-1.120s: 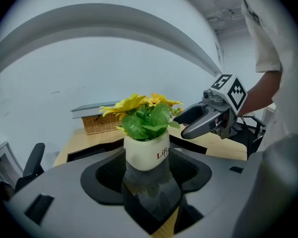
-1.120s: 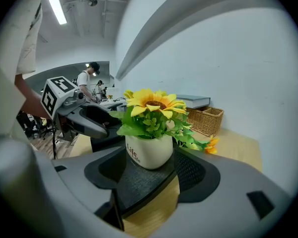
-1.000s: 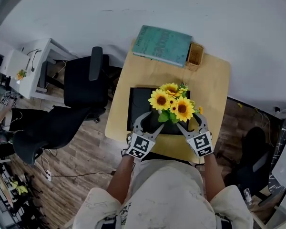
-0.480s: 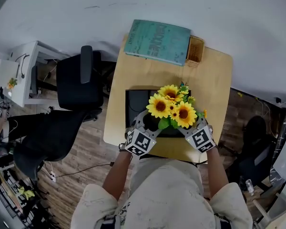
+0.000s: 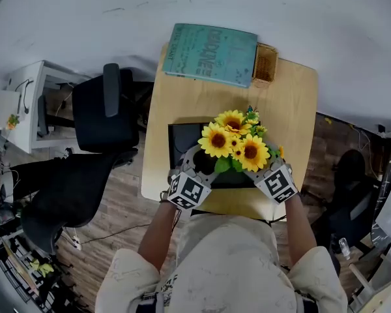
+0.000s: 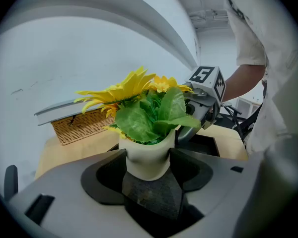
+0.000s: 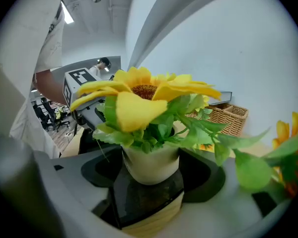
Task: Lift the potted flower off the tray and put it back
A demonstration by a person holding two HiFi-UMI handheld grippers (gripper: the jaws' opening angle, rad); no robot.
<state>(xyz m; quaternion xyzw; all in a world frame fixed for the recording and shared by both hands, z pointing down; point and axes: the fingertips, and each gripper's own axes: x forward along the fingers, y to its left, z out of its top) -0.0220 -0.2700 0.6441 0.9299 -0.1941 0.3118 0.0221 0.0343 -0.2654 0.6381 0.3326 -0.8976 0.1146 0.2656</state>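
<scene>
The potted flower, yellow sunflowers (image 5: 234,145) in a white pot (image 6: 146,157), stands on the black tray (image 5: 181,139) on the wooden table. Both grippers close in on it from the near side. My left gripper (image 5: 199,158) is open, and the pot sits between its jaws (image 6: 148,170). My right gripper (image 5: 257,171) is open too; its jaws have just been opening, and the pot (image 7: 151,162) stands between them with the tray under it. Leaves hide the fingertips in the head view. Each gripper view shows the other gripper's marker cube behind the pot.
A teal book (image 5: 212,52) lies at the table's far edge beside a wicker basket (image 5: 265,66). A black office chair (image 5: 107,113) stands left of the table (image 5: 293,109). The person's torso fills the near side.
Both grippers have moved forward and slightly down, from the tray's near edge to either side of the pot. The pot has stayed on the tray.
</scene>
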